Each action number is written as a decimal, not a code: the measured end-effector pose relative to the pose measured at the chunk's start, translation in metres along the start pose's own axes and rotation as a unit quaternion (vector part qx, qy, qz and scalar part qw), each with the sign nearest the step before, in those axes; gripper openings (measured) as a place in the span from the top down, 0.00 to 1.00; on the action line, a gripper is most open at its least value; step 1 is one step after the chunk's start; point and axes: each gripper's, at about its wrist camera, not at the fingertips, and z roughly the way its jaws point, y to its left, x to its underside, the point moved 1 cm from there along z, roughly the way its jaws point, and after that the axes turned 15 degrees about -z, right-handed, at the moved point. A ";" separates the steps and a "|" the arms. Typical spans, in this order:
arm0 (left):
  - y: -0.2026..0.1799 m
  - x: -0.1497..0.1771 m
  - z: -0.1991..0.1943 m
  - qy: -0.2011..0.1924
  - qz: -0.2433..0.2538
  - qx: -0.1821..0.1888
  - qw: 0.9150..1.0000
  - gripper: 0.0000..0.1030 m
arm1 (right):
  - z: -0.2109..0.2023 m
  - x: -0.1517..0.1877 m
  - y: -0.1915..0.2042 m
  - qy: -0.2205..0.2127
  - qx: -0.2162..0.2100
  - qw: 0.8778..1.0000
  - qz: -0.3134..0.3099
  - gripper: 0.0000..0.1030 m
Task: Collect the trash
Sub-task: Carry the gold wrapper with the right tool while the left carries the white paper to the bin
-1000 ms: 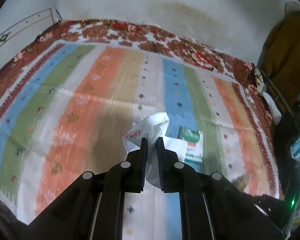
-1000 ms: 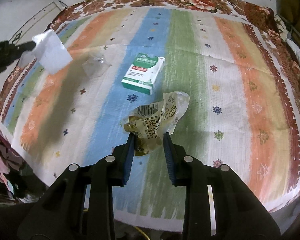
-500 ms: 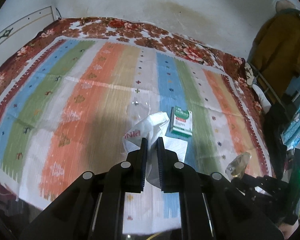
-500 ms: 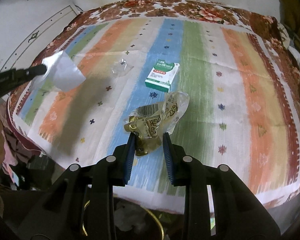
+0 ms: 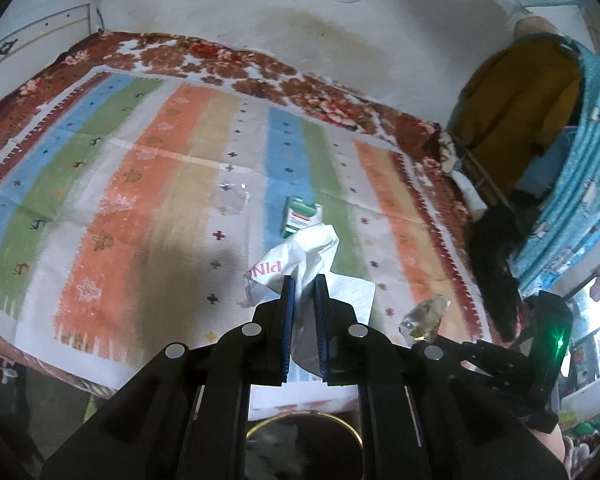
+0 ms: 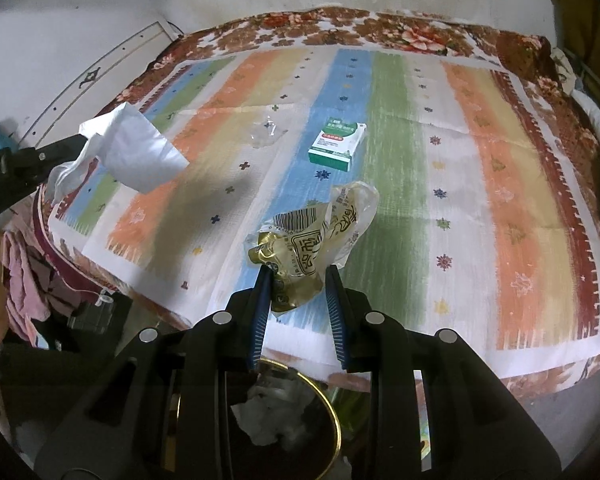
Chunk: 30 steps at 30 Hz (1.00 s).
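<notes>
My left gripper (image 5: 303, 280) is shut on a crumpled white paper wrapper (image 5: 300, 254) with pink letters, held in the air at the bed's near edge; it also shows in the right wrist view (image 6: 136, 152). My right gripper (image 6: 298, 274) is shut on a clear and gold plastic food wrapper (image 6: 312, 240), which also shows in the left wrist view (image 5: 426, 316). A dark bin with a gold rim (image 6: 336, 428) stands on the floor below both grippers (image 5: 352, 432), with crumpled trash inside. A green and white box (image 6: 336, 142) and a clear plastic scrap (image 6: 266, 132) lie on the striped bedspread (image 6: 480, 200).
The bed fills the middle of both views, with a stained wall (image 5: 340, 40) behind it. Hanging clothes and a blue patterned cloth (image 5: 580, 160) stand to the right of the bed. Pink and dark clothes (image 6: 24, 276) lie on the floor at the left.
Both grippers have pulled back from the bed toward its near edge with their trash held. The bin has come into view below them.
</notes>
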 end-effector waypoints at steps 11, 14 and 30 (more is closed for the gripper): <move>-0.010 0.055 -0.019 0.012 0.043 0.017 0.999 0.91 | -0.029 0.042 0.014 -0.025 -0.023 0.999 0.011 0.75; -0.012 0.066 -0.021 0.017 0.049 0.023 0.998 0.91 | -0.033 0.052 0.018 -0.024 -0.024 0.999 0.010 0.75; 0.008 0.126 -0.028 0.058 0.051 0.042 0.996 0.91 | -0.038 0.101 0.043 -0.010 -0.048 0.999 0.015 0.75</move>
